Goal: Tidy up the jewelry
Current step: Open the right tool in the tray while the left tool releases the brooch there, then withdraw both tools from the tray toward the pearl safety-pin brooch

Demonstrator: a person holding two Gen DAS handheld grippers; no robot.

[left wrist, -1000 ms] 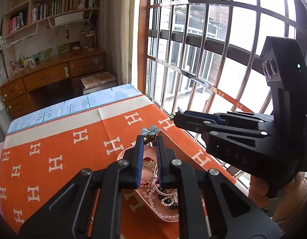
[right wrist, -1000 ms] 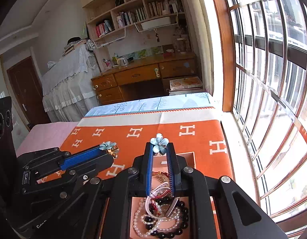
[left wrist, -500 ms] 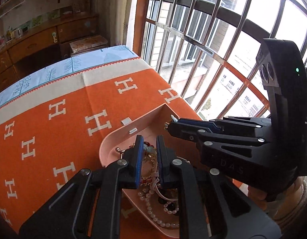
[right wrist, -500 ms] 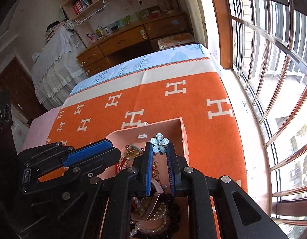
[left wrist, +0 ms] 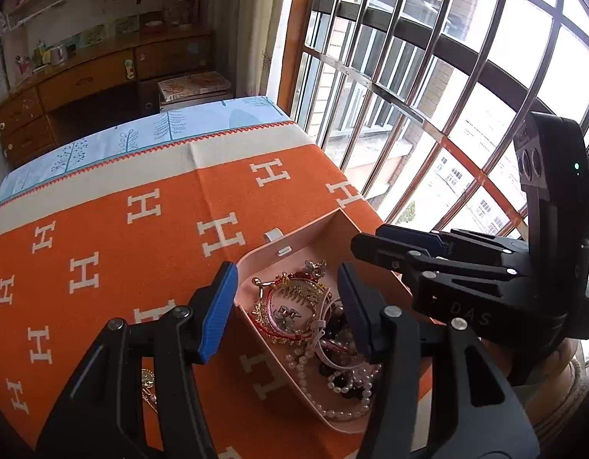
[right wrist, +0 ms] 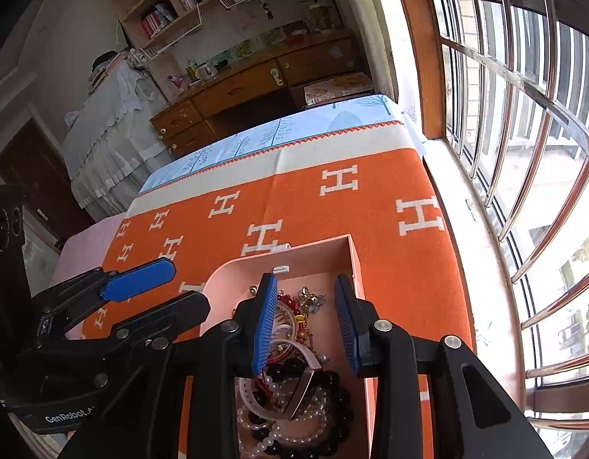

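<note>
Over the orange blanket (left wrist: 149, 252) by the barred window (left wrist: 428, 88), I hold both claws above the pink jewelry tray (left wrist: 294, 246). My left claw (left wrist: 284, 308) has its jaws opening, well apart, one blue pad (left wrist: 217, 306) outside the tray's rounded wall and the other above the heap; nothing is gripped. My right claw (right wrist: 307, 325) has its jaws opening too, less wide, and holds nothing; small charms (right wrist: 307, 300) lie below the gap, clear of the pads.

In the right wrist view the tray sits at six o'clock, its long axis running from six toward twelve, square end with a white latch tab (right wrist: 282, 268) pointing to twelve. In the left wrist view the same axis runs from five toward eleven.

Contents: a pearl strand (left wrist: 332, 413) at the near end, dark beads (right wrist: 332, 394), a red cord ring (left wrist: 290, 310) and gold pieces mid-tray, all tangled together. One gold item (left wrist: 147, 378) lies on the blanket at seven o'clock, outside the tray and partly hidden by my left claw's frame. Each claw's body crowds the other's view of the tray.
</note>
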